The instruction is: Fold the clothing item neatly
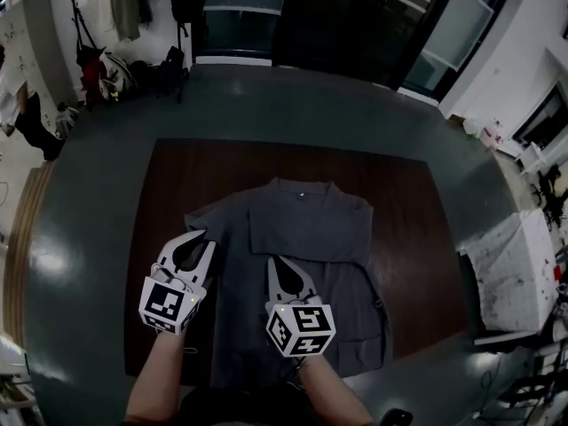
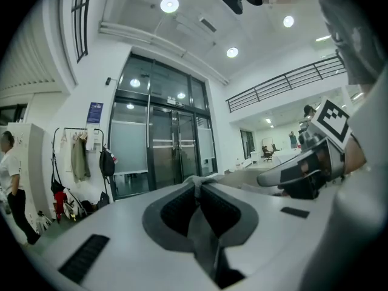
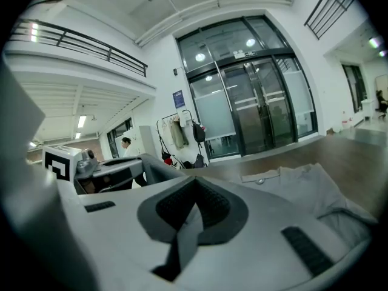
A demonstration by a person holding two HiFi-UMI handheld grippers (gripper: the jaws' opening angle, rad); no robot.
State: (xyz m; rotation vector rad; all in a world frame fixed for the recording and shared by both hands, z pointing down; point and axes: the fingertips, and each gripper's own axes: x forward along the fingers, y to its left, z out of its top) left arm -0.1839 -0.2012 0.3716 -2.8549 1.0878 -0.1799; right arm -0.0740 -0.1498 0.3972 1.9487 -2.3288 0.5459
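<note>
A grey T-shirt (image 1: 306,238) lies on the dark brown table (image 1: 191,171), collar at the far side, with one part folded over its chest. My left gripper (image 1: 206,238) sits at the shirt's left edge below the sleeve. It is shut on a fold of grey cloth (image 2: 203,235) that runs between its pads. My right gripper (image 1: 272,261) rests on the middle of the shirt, shut on a strip of the same fabric (image 3: 185,229). Past its jaws, the right gripper view shows the collar and the far part of the shirt (image 3: 303,180) flat on the table.
A coat rack with hanging clothes and bags (image 1: 106,34) stands at the back left, near the glass doors (image 1: 355,16). A white bench with clutter (image 1: 519,273) is to the right of the table. A person (image 2: 9,180) stands by the rack.
</note>
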